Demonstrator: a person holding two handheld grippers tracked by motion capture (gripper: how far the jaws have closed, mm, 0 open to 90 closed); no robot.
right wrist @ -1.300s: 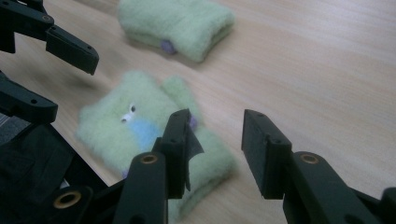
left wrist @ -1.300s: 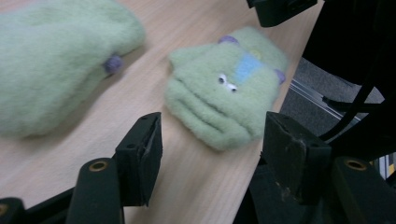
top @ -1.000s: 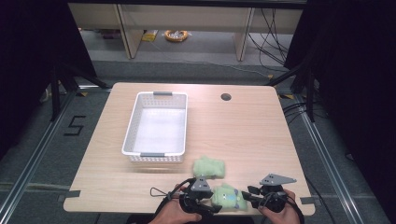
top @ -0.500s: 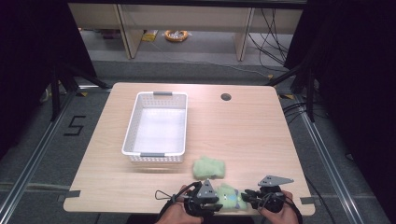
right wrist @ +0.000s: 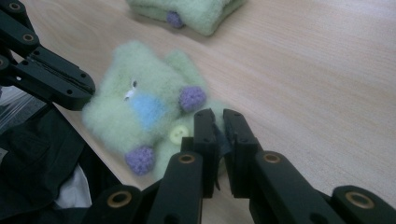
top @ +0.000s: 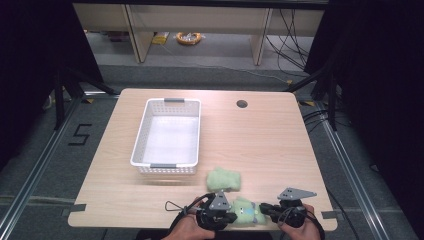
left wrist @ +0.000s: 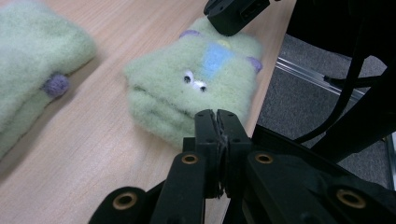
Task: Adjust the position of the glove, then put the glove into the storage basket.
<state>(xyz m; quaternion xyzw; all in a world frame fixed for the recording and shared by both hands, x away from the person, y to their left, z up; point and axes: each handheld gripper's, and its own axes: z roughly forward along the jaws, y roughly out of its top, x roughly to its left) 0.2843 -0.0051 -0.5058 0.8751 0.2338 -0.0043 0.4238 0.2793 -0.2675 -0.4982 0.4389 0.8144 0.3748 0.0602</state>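
Note:
A fuzzy green mitten [top: 245, 212] with eyes, a blue patch and purple knobs lies at the table's front edge, between my two grippers. My left gripper [left wrist: 217, 116] has just been closing; its jaws now meet on the mitten's [left wrist: 187, 88] near edge. My right gripper [right wrist: 218, 116] has also just been closing and pinches the mitten's [right wrist: 140, 107] cuff beside a pale button. In the high view the left gripper [top: 234, 215] and right gripper [top: 262, 208] point at each other across the mitten. A second green mitten [top: 223, 179] lies just behind, untouched.
A white slatted basket [top: 167, 165] stands empty at the middle left of the table. A round cable hole [top: 242, 104] sits at the far right. The table's front edge runs right under both hands.
Both pairs of jaws have closed in on the ends of the front mitten. Neither hand has shifted, and the second mitten lies as before.

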